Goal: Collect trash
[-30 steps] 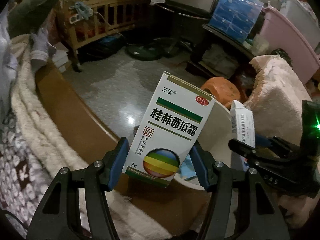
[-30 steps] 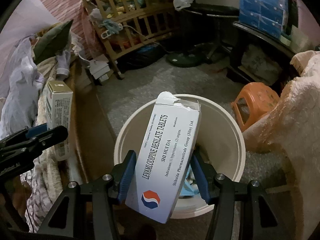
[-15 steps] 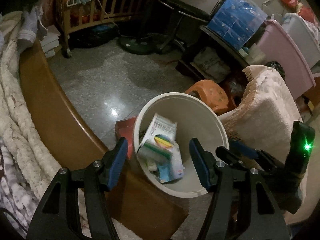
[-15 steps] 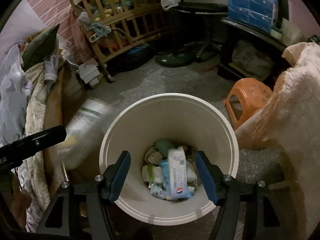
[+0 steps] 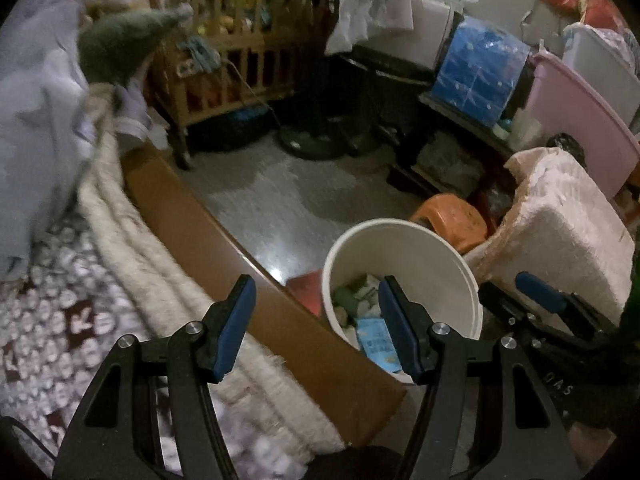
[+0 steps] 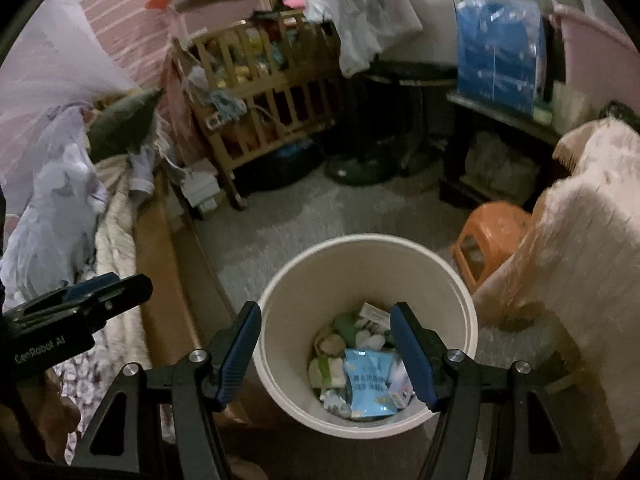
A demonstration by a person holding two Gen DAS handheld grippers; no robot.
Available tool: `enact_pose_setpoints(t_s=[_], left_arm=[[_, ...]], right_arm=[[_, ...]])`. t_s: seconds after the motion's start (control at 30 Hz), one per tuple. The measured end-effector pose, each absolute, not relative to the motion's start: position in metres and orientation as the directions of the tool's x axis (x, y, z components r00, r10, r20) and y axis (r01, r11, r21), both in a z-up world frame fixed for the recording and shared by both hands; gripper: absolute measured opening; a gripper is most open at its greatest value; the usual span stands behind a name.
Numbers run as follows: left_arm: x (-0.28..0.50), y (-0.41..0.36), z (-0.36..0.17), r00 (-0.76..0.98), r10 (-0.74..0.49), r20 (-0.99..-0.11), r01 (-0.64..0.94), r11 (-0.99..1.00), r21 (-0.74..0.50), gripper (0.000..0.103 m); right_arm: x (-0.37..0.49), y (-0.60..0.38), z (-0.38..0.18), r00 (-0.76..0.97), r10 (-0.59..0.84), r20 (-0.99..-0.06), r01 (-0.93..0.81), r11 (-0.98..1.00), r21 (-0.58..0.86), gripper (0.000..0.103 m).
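A white bin (image 5: 400, 226) stands on the floor beside the bed, with a blue packet (image 5: 376, 340) and other trash inside. My left gripper (image 5: 316, 292) hangs open above the bed's edge, left of the bin, with nothing between its blue pads. In the right wrist view the bin (image 6: 360, 242) sits straight below my right gripper (image 6: 326, 314), which is open and empty. The blue packet (image 6: 368, 384) lies on top of boxes and wrappers there. The right gripper's fingers (image 5: 536, 294) show at the right of the left view, and the left gripper's fingers (image 6: 100, 292) at the left of the right view.
A wooden bed frame (image 5: 224, 248) with a cream blanket (image 5: 140, 260) runs along the left. An orange stool (image 6: 492, 236) and a blanket-covered seat (image 6: 580, 240) crowd the bin's right side. A wooden crib (image 6: 260, 92), a fan base (image 6: 360, 168) and shelves stand further back.
A second ago each gripper was shut on a medicine box over the bin. Both let go, the boxes fell in, and both grippers have since lifted and drawn back.
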State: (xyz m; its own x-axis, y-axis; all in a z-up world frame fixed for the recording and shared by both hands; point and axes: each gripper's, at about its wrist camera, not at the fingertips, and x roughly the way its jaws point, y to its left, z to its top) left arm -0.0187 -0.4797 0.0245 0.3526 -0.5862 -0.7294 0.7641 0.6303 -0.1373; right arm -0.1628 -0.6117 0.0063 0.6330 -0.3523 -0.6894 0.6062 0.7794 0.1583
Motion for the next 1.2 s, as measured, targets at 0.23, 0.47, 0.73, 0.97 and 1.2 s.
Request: enact_pose_setpoints(t_s=[0.23,0.47,0.73,0.97,1.2], left_arm=[[-0.035,-0.449,0.050,0.437,-0.607,-0.664,0.756,0.648,-0.094,0.063],[-0.048,-0.425,0.068,0.497,-0.627,-0.600,0.750,0.658,-0.067,0.063],[-0.053,-0.410,0.078,0.518,-0.646,-0.560,0.749,0.660,-0.068,0.063],[-0.054,-0.406,0.083,0.523,-0.655,-0.545,0.740,0.666,-0.090,0.063],[-0.053,-0.406,0.084,0.523,-0.654,-0.546,0.741,0.666,-0.088,0.063]], right_arm=[[-0.167,-0.585,0.028,0.655,-0.378,-0.655,0.586,0.801,0.124,0.065],[-0.174,-0.568,0.045,0.674,-0.397,-0.623,0.583,0.804,0.117,0.065],[-0.178,-0.553,0.062,0.688,-0.419,-0.592,0.578,0.810,0.098,0.070],[-0.181,-0.552,0.069,0.695,-0.432,-0.575,0.582,0.807,0.096,0.070],[-0.183,-0.554,0.071,0.695,-0.440,-0.569,0.588,0.803,0.098,0.071]])
